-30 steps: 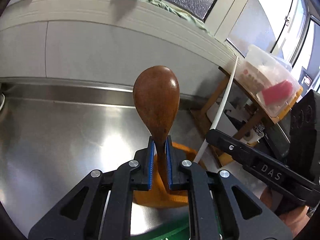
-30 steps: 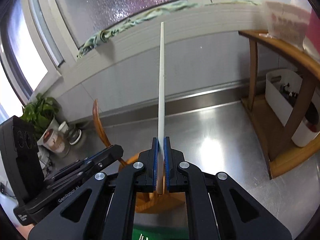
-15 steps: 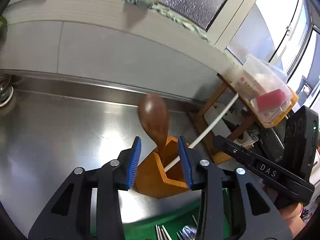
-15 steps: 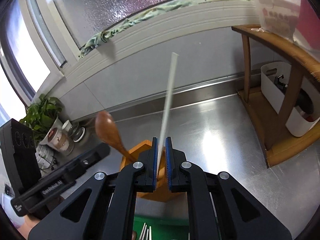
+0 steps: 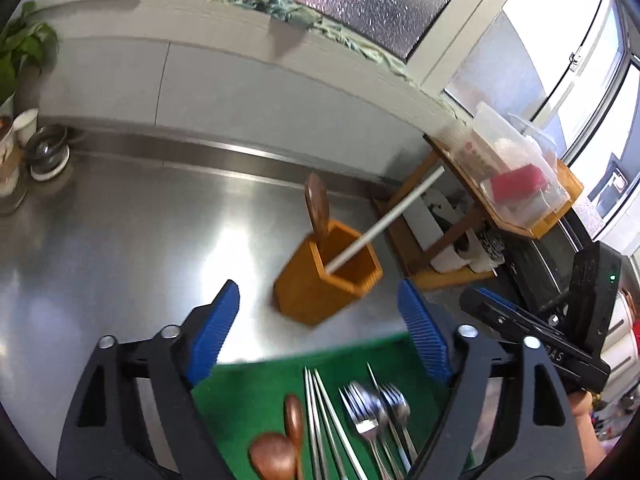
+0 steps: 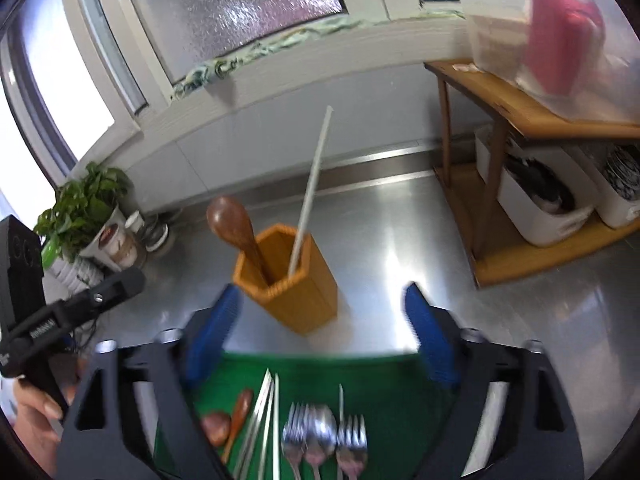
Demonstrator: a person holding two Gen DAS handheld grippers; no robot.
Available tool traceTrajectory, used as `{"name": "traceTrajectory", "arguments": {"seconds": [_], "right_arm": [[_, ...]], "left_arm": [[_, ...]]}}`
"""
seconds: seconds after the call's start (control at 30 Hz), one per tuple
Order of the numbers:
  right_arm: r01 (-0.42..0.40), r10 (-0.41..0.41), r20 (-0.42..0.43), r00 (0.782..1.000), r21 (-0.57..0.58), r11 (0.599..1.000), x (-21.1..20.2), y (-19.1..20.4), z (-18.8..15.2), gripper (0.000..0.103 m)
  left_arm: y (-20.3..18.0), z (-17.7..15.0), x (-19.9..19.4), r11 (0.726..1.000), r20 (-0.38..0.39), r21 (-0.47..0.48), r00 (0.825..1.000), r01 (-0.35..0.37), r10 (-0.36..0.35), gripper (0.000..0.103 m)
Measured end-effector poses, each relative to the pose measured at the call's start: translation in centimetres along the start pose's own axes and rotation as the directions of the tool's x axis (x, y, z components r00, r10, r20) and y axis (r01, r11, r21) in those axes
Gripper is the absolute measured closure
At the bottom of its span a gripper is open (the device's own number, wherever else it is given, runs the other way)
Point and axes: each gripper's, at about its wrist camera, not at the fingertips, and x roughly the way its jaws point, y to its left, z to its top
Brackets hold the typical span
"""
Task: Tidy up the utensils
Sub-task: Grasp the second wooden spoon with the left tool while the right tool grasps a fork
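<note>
An orange wooden holder [image 5: 326,276] [image 6: 286,280] stands on the steel counter. A brown wooden spoon [image 5: 317,206] [image 6: 234,224] and a white chopstick [image 5: 386,220] [image 6: 312,188] stand in it. My left gripper [image 5: 320,332] is open and empty, above the near side of the holder. My right gripper [image 6: 320,336] is open and empty too. Below both lies a green mat [image 5: 256,392] [image 6: 380,384] with wooden spoons [image 5: 280,444] [image 6: 224,420], chopsticks [image 5: 320,420] [image 6: 264,420], and metal forks and spoons [image 5: 376,408] [image 6: 320,436].
A wooden rack [image 6: 516,120] [image 5: 460,224] with a plastic box and white bins stands at the right. A potted plant [image 6: 80,208] and cups [image 5: 16,152] stand at the left by the wall. The other gripper [image 5: 532,340] [image 6: 60,316] shows at each view's side.
Both grippers let go: the left released the wooden spoon, the right the white chopstick. Both utensils now stand in the holder. Both grippers opened wide and pulled back over the green mat.
</note>
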Motion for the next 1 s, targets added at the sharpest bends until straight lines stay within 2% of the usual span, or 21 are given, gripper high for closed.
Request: {"name": "traceTrajectory", "arguments": {"seconds": [0.17,0.3,0.4,0.5,0.67,0.73,0.8,0.87,0.93,1.0], "right_arm": [[-0.023,0.027,-0.136,0.99,0.027,0.999,-0.9,-1.0,-2.1,0.004],[-0.034,0.036,-0.307,0.951,0.012,0.999,-0.2,-1.2,-4.3,0.004],[-0.022,0.027,-0.394,0.919,0.018,1.0,0.4,-1.2,-5.8,0.004],[-0.004,0.04,-0.486,0.873,0.075,0.997,1.3,-1.9,-7.3,0.004],[0.03,0.02,-0.56,0.828,0.08,0.996,2.2,-2.3,-9.0,0.005],[0.04,0.027,-0.596,0.803,0.098,0.994,2.9,-2.7,-9.7,0.008],[0.046,0.033,-0.623,0.782,0.11,0.993,3.4,-2.9,-10.1,0.019],[0.045,0.032,-0.635,0.772,0.105,0.993,3.8,-2.8,-10.4,0.027],[0.05,0.021,-0.643,0.765,0.091,0.995,4.1,-2.6,-10.6,0.032],[0.048,0.019,-0.646,0.763,0.085,0.995,4.4,-2.4,-10.8,0.047]], "left_arm": [[-0.6,-2.2,-0.7,1.0,-0.113,0.01,0.994,-0.009,0.01,0.011],[-0.7,-4.1,-0.6,1.0,-0.24,-0.012,0.971,-0.009,0.006,0.008],[-0.3,-5.7,0.0,0.999,-0.339,-0.035,0.941,-0.023,0.01,0.008],[0.5,-7.2,0.7,0.997,-0.429,-0.076,0.903,-0.023,-0.012,0.008],[1.3,-9.2,1.4,0.996,-0.502,-0.053,0.864,-0.071,0.034,0.009],[1.6,-9.9,1.7,0.996,-0.521,-0.051,0.853,-0.071,0.034,0.011],[2.0,-10.8,2.2,0.996,-0.544,-0.053,0.838,-0.071,0.031,0.024],[2.3,-11.5,2.7,0.996,-0.568,-0.069,0.823,-0.063,0.013,0.031],[2.5,-12.1,3.0,0.995,-0.578,-0.064,0.815,-0.072,0.022,0.034],[2.7,-12.4,3.3,0.994,-0.585,-0.052,0.81,-0.092,0.044,0.036]]}}
